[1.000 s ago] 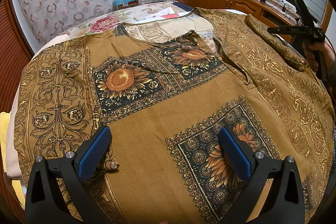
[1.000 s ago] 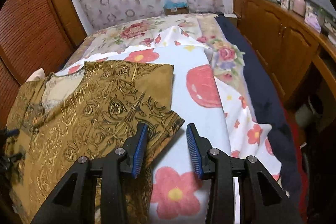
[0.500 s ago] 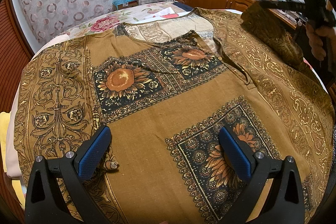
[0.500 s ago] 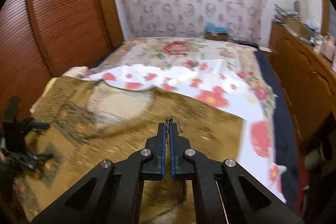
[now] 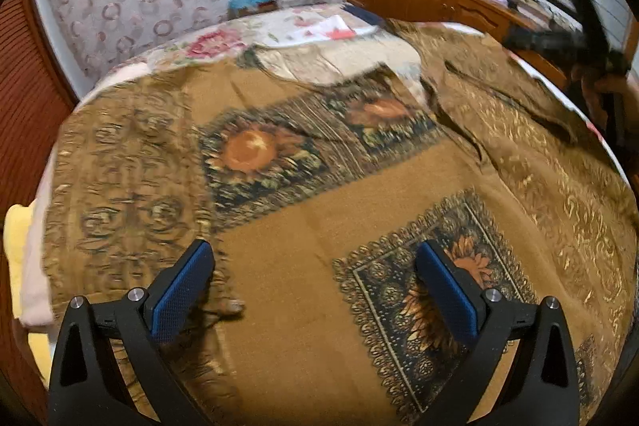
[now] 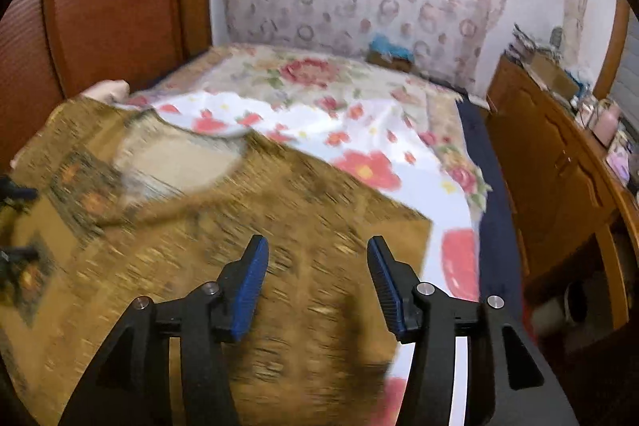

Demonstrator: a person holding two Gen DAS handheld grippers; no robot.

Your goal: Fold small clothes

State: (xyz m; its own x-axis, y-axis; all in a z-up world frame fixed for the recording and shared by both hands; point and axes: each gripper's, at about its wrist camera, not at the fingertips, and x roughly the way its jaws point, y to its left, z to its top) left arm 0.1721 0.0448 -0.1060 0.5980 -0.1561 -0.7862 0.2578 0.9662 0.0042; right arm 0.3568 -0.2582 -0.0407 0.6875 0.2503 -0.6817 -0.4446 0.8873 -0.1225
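The garment [image 5: 303,250], a brown top printed with sunflower squares, is spread flat on the bed [image 6: 359,130], neckline toward the headboard, so that its sides can be turned inward. Its right sleeve [image 5: 515,94] is laid over the body of the garment, which reads as the first fold made. The right gripper [image 6: 317,278] is held just above that folded part; its jaws have just been opening and stand half apart with nothing between them, the cloth lying below, apparently let go. The left gripper [image 5: 315,282] is held low over the near hem with its jaws wide and nothing gripped, probably placed ready for the left side, which is not yet folded. Containers are few: a small box [image 6: 389,56] sits at the head of the bed, its contents too small to tell. A cabinet [image 6: 559,178] beside the bed is loaded with clutter on top.
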